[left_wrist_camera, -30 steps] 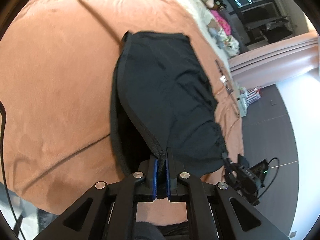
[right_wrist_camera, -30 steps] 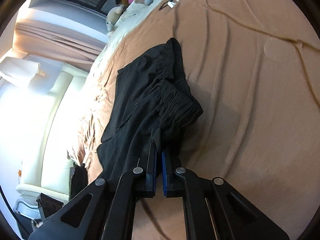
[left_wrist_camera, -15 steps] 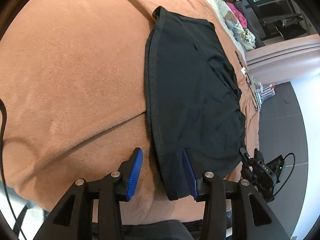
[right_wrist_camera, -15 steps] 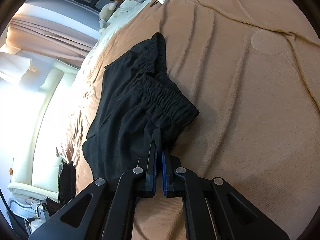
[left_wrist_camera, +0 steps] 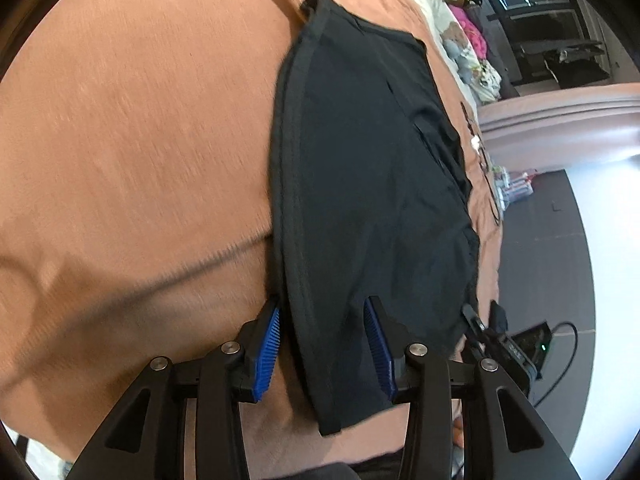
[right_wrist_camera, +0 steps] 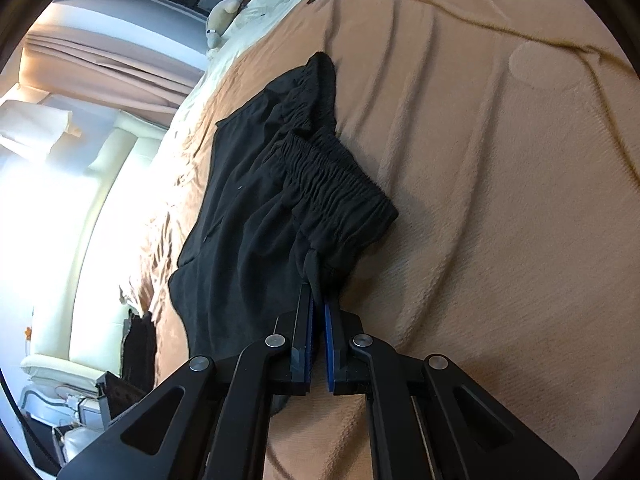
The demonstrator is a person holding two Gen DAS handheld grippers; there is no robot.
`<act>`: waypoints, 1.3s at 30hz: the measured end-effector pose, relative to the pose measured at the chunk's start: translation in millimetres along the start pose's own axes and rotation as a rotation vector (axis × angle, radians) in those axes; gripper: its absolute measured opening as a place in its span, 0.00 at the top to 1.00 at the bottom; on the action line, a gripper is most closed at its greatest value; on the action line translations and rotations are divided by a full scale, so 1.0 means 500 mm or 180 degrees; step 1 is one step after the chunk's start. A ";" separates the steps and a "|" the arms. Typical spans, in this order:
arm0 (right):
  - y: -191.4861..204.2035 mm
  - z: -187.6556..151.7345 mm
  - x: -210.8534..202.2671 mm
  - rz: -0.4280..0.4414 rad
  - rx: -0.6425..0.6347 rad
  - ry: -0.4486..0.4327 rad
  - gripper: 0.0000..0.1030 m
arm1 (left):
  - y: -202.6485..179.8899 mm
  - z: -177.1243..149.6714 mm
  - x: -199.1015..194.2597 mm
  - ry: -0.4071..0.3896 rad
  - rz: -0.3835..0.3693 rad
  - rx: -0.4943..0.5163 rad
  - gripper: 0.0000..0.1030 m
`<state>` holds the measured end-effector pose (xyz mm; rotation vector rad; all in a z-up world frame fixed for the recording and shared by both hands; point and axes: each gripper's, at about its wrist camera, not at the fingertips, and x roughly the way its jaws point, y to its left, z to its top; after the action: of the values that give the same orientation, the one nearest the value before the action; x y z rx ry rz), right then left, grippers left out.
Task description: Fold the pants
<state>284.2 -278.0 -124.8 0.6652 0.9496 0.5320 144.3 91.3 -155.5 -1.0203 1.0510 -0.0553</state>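
No text, label, brand, number or sign can be read anywhere in either wrist view.

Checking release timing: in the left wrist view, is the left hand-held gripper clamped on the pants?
No, the left hand-held gripper stands open, its blue pads apart around the pants.

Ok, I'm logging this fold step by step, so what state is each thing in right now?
pants: folded over, lying flat on the blanket, waistband end bunched.
left gripper: open, its jaws having just opened, hem corner between them, not pinched.
right gripper: shut on the pants at the waistband.
blanket: spread over the bed, lightly creased.
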 end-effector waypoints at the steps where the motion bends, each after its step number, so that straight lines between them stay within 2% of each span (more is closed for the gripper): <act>1: -0.001 0.000 0.004 0.0007 0.0004 0.0022 0.97 | 0.001 -0.003 -0.001 0.0010 -0.0019 -0.0013 0.58; 4: -0.004 -0.002 0.014 0.0076 0.0049 0.0068 0.77 | 0.002 -0.013 0.001 0.0083 -0.0120 -0.0082 0.58; 5: -0.005 -0.001 0.015 0.0083 0.0064 0.0055 0.66 | 0.001 -0.016 0.003 0.0109 -0.0143 -0.0092 0.58; 6: -0.006 0.000 0.014 0.0082 0.0071 0.0030 0.59 | 0.000 -0.019 0.004 0.0113 -0.0141 -0.0087 0.58; 7: -0.006 0.002 0.012 0.0075 0.0066 -0.0006 0.59 | -0.002 -0.021 0.004 0.0095 -0.0109 -0.0061 0.62; 10: -0.012 0.008 0.015 0.0035 0.0075 -0.0032 0.59 | 0.007 -0.018 0.011 0.0124 -0.0051 -0.0100 0.98; 11: -0.014 0.009 0.017 0.0054 0.0090 -0.0024 0.59 | 0.009 -0.019 0.010 0.0130 -0.0077 -0.0121 0.98; 13: -0.014 0.010 0.018 0.0093 0.0090 -0.0027 0.73 | 0.003 -0.023 -0.001 0.0074 -0.0076 -0.0081 0.98; 14: -0.012 0.010 0.017 0.0085 0.0054 -0.0020 0.87 | -0.001 -0.023 -0.008 0.0049 -0.0095 -0.0070 0.98; 17: 0.000 0.003 0.003 0.0113 -0.0027 -0.0088 0.97 | -0.009 -0.019 -0.039 -0.0055 -0.0186 -0.0051 0.98; 28: 0.068 0.002 -0.034 0.0360 -0.0212 -0.0299 0.99 | -0.078 0.050 -0.136 -0.0364 -0.0417 0.0129 0.98; 39: 0.099 0.037 -0.027 0.0486 -0.0155 -0.0479 0.99 | -0.186 0.169 -0.160 -0.0494 -0.0488 0.0376 0.98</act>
<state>287.6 -258.1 -74.0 0.7272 0.7463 0.6289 201.4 134.0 -24.6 -0.9802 0.8179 -0.1588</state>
